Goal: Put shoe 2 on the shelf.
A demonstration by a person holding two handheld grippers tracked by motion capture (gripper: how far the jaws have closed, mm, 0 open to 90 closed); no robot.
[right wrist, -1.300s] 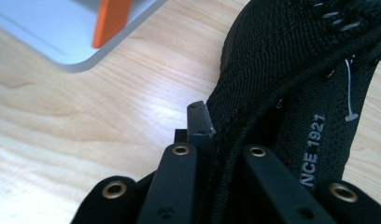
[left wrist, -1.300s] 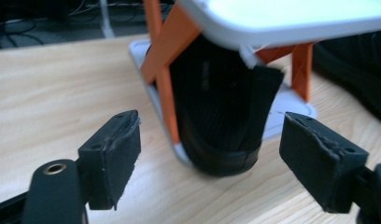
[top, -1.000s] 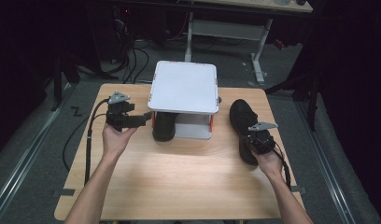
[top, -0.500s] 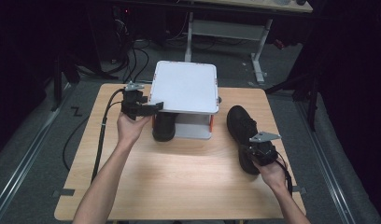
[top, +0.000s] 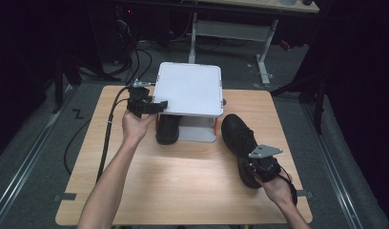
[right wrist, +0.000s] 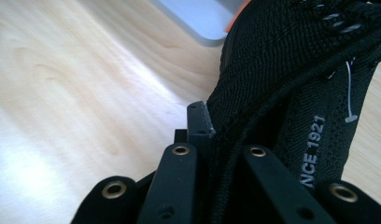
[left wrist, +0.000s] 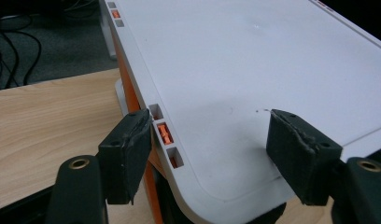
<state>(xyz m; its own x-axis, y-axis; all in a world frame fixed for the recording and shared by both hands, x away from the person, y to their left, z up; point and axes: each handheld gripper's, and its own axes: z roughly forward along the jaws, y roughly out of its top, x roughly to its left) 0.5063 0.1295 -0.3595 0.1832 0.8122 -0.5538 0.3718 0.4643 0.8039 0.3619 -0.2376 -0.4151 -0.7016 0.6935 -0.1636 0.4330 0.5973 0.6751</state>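
**Right gripper clamped on a black shoe, left gripper spread at the white rack**

The right gripper pinches the collar of a black knit lace-up shoe, its jaws pressed onto the fabric at the heel end. From that gripper the shoe runs away across the light wooden table, long axis slanting up and to the left in the high view, toe towards the rack and heel nearest the person. The right gripper view adds what the high view cannot resolve: one jaw lies outside the collar, laces run along the upper, and white lettering "1921" sits on the side.

The left gripper has its jaws spread wide, holding nothing, at the near left corner of a white flat-topped plastic rack with orange side posts. In the left gripper view one jaw sits just beside the rack's edge by an orange clip and the other stands over the white top. Below that gripper, under the rack, stands a second black shoe, toe towards the person.
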